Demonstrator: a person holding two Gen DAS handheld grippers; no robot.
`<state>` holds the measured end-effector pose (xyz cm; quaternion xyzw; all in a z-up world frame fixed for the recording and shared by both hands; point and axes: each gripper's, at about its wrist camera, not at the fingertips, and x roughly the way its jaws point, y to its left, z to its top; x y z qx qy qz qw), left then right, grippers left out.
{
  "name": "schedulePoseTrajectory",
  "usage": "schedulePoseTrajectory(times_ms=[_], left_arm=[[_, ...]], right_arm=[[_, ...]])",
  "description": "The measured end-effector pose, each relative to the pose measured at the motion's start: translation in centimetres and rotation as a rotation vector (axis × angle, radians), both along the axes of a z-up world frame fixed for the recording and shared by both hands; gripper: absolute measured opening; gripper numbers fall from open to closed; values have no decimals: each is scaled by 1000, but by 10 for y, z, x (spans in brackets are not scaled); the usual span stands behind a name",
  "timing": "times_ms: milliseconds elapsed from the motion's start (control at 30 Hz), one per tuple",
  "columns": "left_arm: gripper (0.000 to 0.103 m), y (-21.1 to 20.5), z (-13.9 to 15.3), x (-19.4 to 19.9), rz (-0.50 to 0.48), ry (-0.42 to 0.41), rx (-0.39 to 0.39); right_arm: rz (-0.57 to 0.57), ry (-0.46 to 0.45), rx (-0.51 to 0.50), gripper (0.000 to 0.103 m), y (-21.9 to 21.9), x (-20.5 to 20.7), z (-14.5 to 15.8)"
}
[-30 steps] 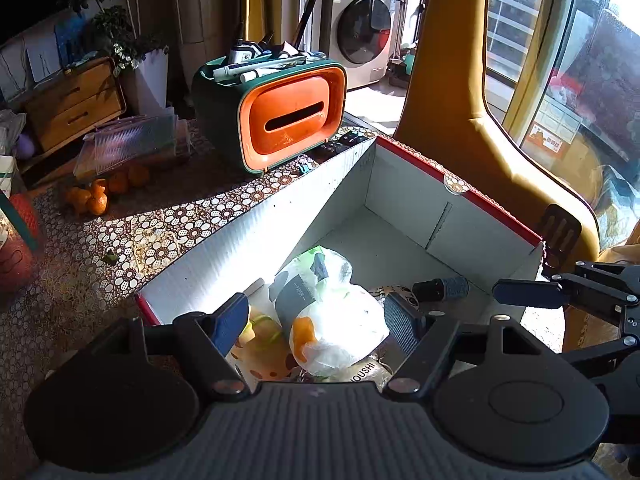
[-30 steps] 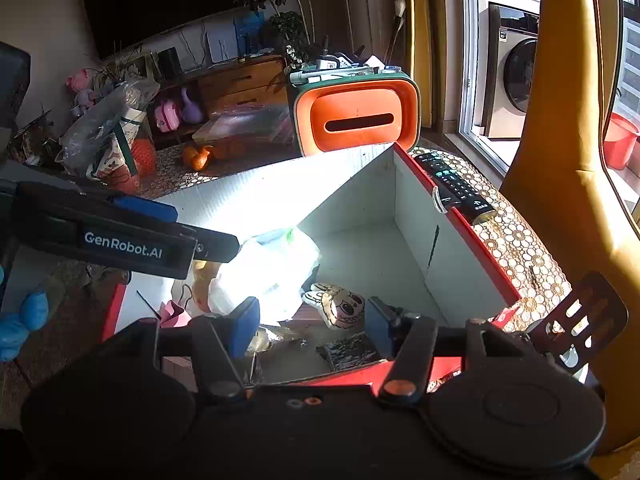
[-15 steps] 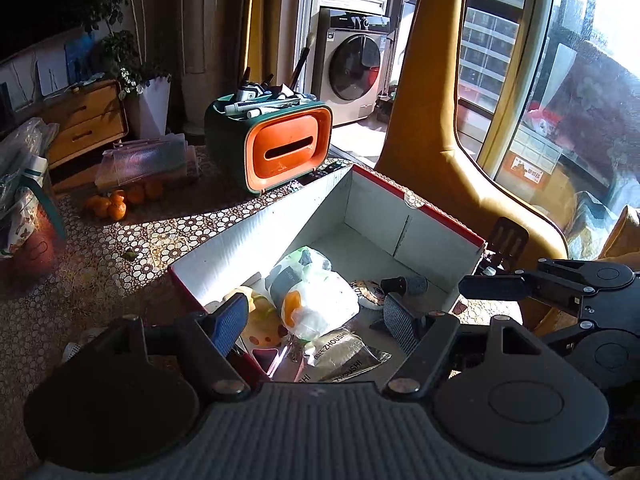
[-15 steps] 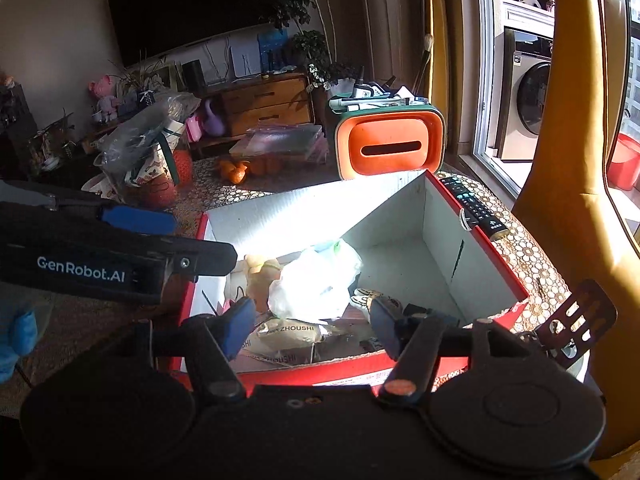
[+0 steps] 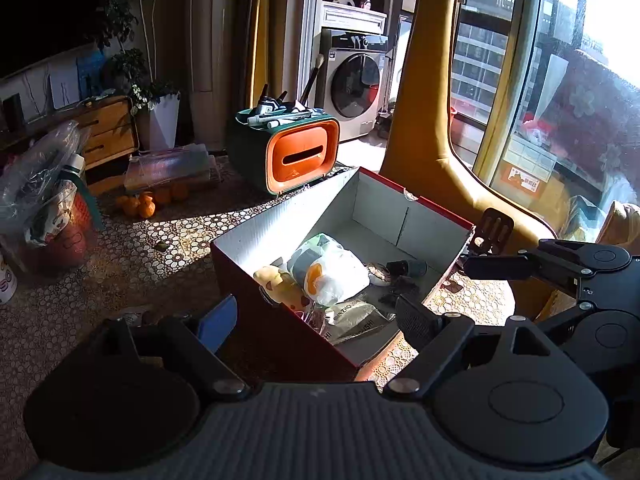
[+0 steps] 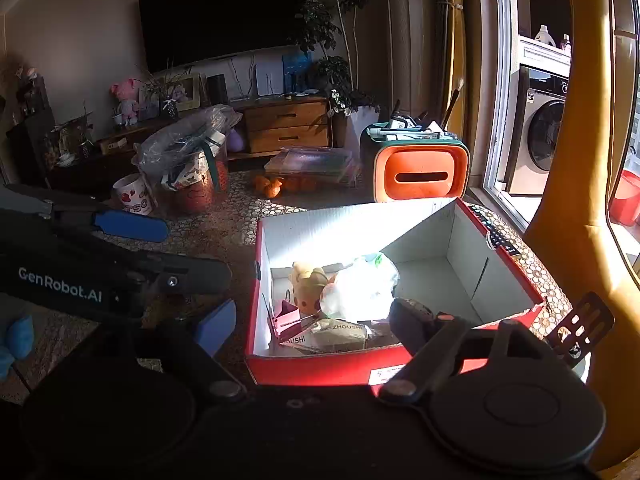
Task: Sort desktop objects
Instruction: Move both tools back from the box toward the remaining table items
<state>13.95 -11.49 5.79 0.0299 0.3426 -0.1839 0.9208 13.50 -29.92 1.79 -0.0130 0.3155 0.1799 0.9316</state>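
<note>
Both tongs — left [image 5: 316, 318], right [image 6: 314, 320] — gape empty before the red box [image 6: 312, 372] holding a plush toy [image 6: 306, 286] and white bag [image 6: 360, 288].

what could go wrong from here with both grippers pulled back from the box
1. The red box is heaped at its near end: the white bag and yellow plush sit high, so another item dropped there may roll out.
2. The remote lies along the box's far rim and might get knocked off.
3. The left gripper and right gripper, both open, hover close together and may collide.
</note>
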Motion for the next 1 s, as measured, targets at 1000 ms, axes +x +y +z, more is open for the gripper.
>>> schedulePoseTrajectory(times_ms=[1000], left_arm=[[101, 151, -34, -14, 181, 13, -22]], right_arm=[[142, -11, 22, 95, 123, -25, -23]])
